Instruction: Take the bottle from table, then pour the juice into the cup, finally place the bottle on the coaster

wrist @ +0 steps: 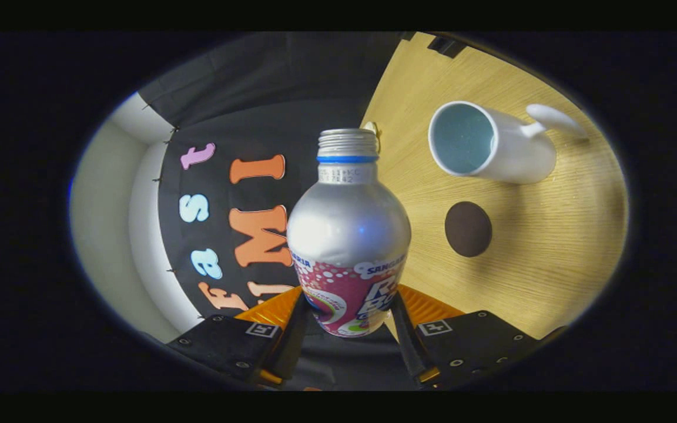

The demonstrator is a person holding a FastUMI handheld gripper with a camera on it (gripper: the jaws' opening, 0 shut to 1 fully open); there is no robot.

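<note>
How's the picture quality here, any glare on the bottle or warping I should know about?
In the gripper view, soft glare brightens the bare metal shoulder of the bottle, held between the fingers of the gripper. Fisheye distortion bends the table edge and stretches the cup. The coaster reads as a dark oval. The focus looks fairly even, with mild softness toward the rim.

So the bottle [347, 235] sits between my gripper's [347, 320] two fingers, one pressed on each side of its lower part, neck pointing away from me. Past it and off to the right the cup [491, 144] stands on the table [556, 247], mouth turned my way. The coaster [468, 229] lies on the table between cup and fingers, apart from both.
</note>
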